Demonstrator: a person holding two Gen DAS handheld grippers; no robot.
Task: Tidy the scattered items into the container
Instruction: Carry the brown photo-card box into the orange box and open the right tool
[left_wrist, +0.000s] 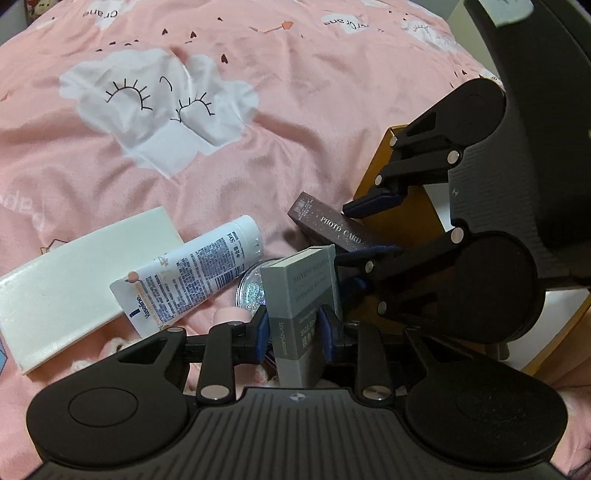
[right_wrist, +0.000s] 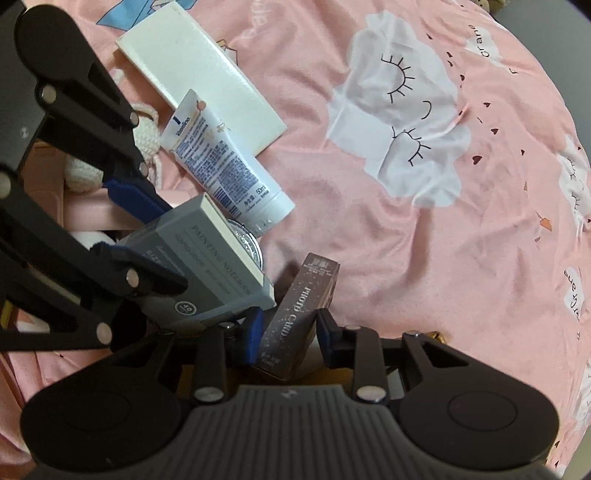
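Bedding, a pink quilt (left_wrist: 258, 155) printed with white sleepy-eyed clouds, lies under everything here. Two handheld grippers are at work, each holding one small box.

The left gripper (left_wrist: 293, 328) has its blue-padded jaws closed on the sides of a grey box (left_wrist: 301, 291) printed "Painting Notebook", held upright.

Just right of the grey box, the right gripper (right_wrist: 286, 334) holds a brown box (right_wrist: 303, 314) printed "Photo Card". Its left pad presses the box; whether the right pad touches is hard to tell.

Right of the grey box in the left wrist view stands the container, a yellow-walled box (left_wrist: 376, 166) with a pale inside. The right gripper reaches in front of it, hiding most of it, so its contents cannot be told. The brown box sits at its near edge.

Left of the grey box lie the loose items, one of each:
- one white Vaseline tube (left_wrist: 192, 269), its crimped end resting on the white box beside it
- one flat white box (left_wrist: 74, 284), long and rectangular
- one round glittery case (left_wrist: 253, 288), partly hidden behind the grey box
- one cream crocheted item (right_wrist: 147, 136), only partly visible
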